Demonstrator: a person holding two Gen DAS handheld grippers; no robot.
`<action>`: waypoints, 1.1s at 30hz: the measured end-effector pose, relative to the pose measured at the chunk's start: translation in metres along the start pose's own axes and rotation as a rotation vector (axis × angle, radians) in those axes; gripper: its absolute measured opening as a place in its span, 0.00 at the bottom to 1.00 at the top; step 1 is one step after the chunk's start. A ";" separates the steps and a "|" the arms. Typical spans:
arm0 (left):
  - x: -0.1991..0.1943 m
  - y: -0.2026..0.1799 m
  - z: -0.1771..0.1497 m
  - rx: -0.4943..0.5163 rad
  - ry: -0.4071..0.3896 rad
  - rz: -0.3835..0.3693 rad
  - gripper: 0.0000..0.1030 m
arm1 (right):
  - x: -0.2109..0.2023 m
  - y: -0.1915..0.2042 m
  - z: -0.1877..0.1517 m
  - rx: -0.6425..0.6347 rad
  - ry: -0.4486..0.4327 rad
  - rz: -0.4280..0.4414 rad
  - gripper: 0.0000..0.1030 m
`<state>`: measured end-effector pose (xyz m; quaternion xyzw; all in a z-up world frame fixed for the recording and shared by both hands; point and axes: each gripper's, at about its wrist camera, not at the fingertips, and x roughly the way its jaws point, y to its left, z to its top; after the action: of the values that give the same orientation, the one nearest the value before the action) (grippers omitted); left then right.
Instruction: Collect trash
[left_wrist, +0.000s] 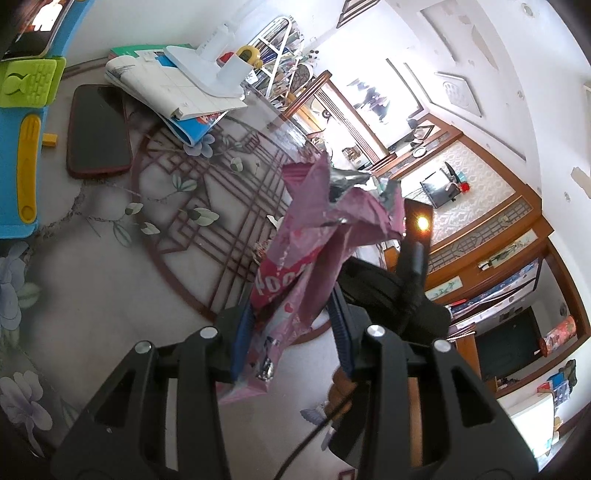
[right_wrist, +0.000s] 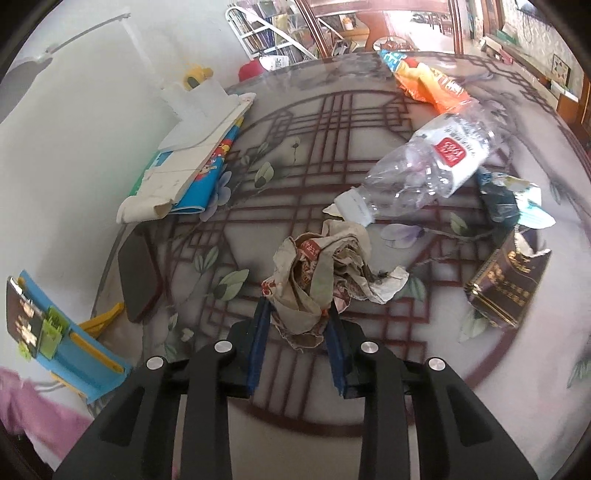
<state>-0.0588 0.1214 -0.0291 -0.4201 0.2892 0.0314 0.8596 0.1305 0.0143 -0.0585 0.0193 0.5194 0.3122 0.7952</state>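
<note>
Left gripper (left_wrist: 291, 332) fingers clamp a crumpled pink foil wrapper (left_wrist: 295, 254), lettering perhaps "POO"; right gripper (right_wrist: 297, 332) fingers clamp a crumpled brown printed paper wad (right_wrist: 321, 273).

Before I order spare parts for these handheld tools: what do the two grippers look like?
Both match. The left gripper and right gripper have black plastic linkage arms with triangular cutouts, round silver rivets at the pivots, and flat blue pads lining the fingers. A thin black cable runs beneath the left one.

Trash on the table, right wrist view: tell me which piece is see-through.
The crushed plastic bottle with the red-and-white label, lying on its side. The other pieces around it are opaque paper or wrappers.
</note>
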 end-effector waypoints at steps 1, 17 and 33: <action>0.000 0.000 0.000 0.000 0.001 0.001 0.35 | -0.004 -0.001 -0.003 -0.009 -0.007 -0.002 0.27; 0.006 -0.002 -0.004 0.021 0.026 0.020 0.35 | -0.048 -0.023 -0.032 -0.022 -0.071 0.005 0.27; 0.018 -0.007 -0.012 0.064 0.076 0.047 0.35 | -0.081 -0.056 -0.060 0.027 -0.102 0.002 0.27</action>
<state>-0.0475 0.1047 -0.0389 -0.3864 0.3322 0.0264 0.8600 0.0858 -0.0901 -0.0399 0.0464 0.4822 0.3046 0.8201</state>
